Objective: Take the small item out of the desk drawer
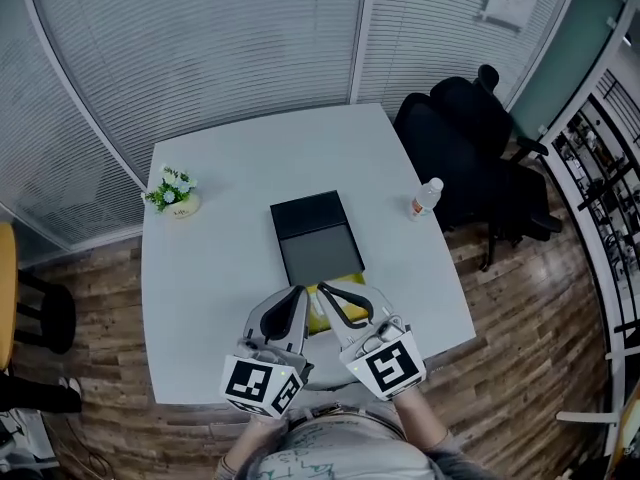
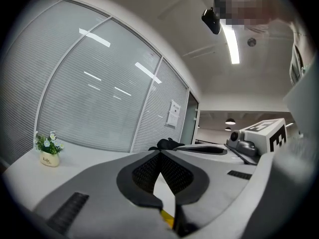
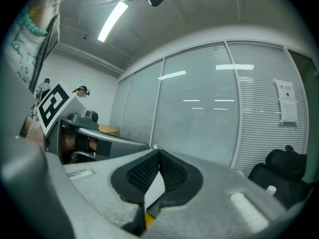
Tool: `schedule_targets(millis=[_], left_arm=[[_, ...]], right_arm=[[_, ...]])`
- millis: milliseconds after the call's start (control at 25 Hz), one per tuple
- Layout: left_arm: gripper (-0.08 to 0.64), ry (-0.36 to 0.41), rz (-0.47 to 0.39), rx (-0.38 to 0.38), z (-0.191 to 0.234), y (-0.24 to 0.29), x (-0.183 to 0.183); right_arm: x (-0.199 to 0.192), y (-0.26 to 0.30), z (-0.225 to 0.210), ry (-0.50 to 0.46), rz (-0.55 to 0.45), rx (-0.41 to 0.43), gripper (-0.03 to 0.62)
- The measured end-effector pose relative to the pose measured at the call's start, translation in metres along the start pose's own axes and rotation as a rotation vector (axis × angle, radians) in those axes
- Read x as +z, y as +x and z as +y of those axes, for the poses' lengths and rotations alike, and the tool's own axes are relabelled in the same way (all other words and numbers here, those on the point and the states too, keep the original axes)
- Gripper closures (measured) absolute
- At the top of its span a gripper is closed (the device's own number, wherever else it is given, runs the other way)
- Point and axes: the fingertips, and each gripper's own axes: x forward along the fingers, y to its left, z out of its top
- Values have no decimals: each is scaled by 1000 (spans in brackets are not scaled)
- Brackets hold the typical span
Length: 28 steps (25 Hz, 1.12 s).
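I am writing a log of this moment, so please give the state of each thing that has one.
left gripper, shut
right gripper, shut
desk drawer, pulled out towards the person
bottle, capped, standing

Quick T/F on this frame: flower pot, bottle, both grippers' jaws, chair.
1. The flower pot sits near the table's left edge. True.
2. The bottle lies inside the dark box. False: it is on the table, right of the box.
3. The right gripper is wide open. False: its jaws are together.
4. The left gripper has its jaws together. True.
5. The black chair is at the table's near edge. False: it is beyond the far right corner.
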Motion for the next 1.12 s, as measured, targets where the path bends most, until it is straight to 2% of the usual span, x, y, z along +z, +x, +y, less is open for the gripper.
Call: schedule_targets(millis=[200,440,720,1120], left_arm=[[563,9,32,-38,7,5,-13],[563,8,32,-32,-2,18,-12],[563,6,19,46,-17,34,-1],[563,13,-1,98,-30,48,-4]], right_arm=[[-11,5,0,7,16,-33,589],[-12,-3,-16,8,16,-25,589],[-7,-14,-40,7,2,40,589],[-9,-22,-56,-2,-14,106,589]])
